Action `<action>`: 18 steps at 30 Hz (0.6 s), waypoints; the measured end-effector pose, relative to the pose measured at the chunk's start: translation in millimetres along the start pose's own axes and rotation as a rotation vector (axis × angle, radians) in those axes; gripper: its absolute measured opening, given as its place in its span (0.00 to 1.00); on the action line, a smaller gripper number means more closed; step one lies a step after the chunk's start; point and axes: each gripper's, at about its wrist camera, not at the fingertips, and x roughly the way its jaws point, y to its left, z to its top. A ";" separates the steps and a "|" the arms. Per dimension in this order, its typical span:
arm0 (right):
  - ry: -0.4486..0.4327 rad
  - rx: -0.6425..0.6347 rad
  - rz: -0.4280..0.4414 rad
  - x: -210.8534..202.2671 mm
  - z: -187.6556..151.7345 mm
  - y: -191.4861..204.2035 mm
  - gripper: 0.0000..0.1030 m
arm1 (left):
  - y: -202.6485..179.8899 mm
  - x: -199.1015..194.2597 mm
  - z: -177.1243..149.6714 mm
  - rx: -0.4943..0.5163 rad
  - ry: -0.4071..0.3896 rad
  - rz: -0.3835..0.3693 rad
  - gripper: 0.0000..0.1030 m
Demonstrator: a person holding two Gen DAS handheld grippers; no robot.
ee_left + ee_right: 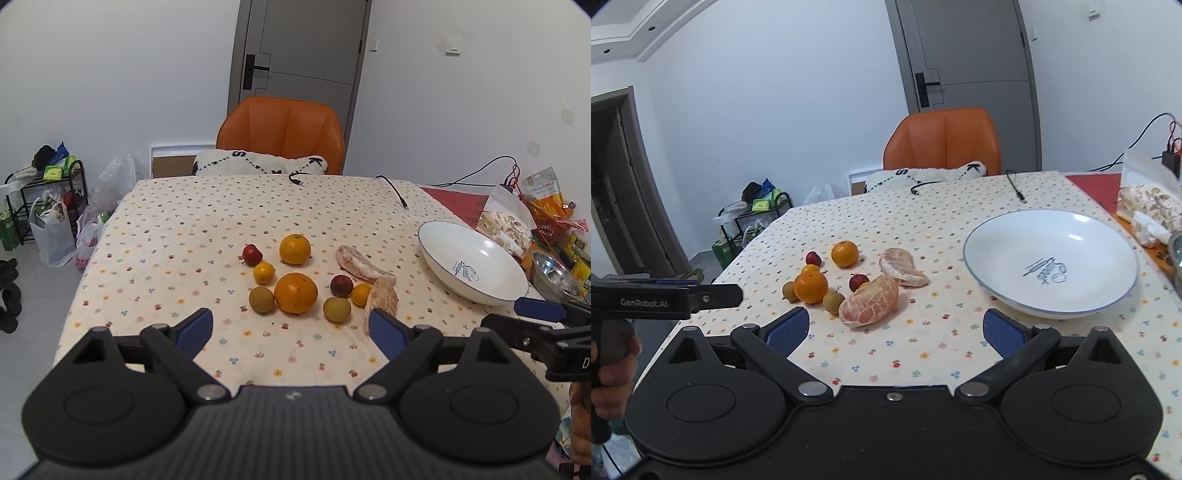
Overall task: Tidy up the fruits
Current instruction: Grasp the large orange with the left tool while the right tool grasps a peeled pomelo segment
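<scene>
Loose fruit lies on the flowered tablecloth (177,236). There are two oranges (295,298) (294,249), small tangerines (263,272), red plums (252,254) and brownish-green round fruits (262,300). Beside them lie two peeled pomelo pieces (870,301) (903,267). An empty white bowl (1049,229) stands to the right of them. My left gripper (291,328) is open just short of the near orange, nothing between its blue pads. My right gripper (895,326) is open too, hovering before the nearer pomelo piece and the bowl, holding nothing.
An orange chair (280,134) with a cushion stands at the far edge. Two cable ends (397,194) lie on the cloth. Snack bags (506,221), a metal bowl (556,278) and a red basket crowd the right edge. A rack (48,199) and bags stand on the floor at left.
</scene>
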 end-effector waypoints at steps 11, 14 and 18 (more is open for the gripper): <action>0.027 0.012 0.021 35.1 3.1 -2.1 0.92 | 5.3 40.3 -0.2 -0.020 0.027 -0.009 0.68; 0.038 0.018 0.041 42.8 2.9 -1.7 0.92 | 8.4 48.6 0.5 -0.030 0.025 0.002 0.67; 0.034 0.014 0.063 50.7 3.6 2.6 0.90 | 10.3 56.2 2.2 -0.029 0.017 0.002 0.65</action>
